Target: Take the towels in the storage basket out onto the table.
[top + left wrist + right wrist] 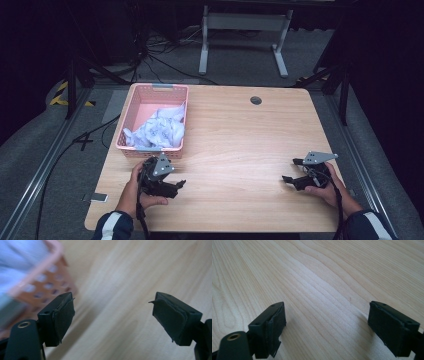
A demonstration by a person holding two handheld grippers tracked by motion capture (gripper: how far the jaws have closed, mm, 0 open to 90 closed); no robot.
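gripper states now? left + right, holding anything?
Left gripper: open, nothing between the fingers, beside the pink basket.
Right gripper: open, empty, over bare table.

Both my grippers are black all over. Left gripper (172, 188) and right gripper (292, 181) each carry a grey three-cornered plate (163, 165) on top with small dark holes in it. A black cable (340, 206) trails back from each along my forearm. Jaws are blocky, with screw holes in the top faces, brass-coloured eyelet at the base, and dark pads (63, 317) fraying at the edges. My sleeves (113, 225) are dark navy with white stripes.
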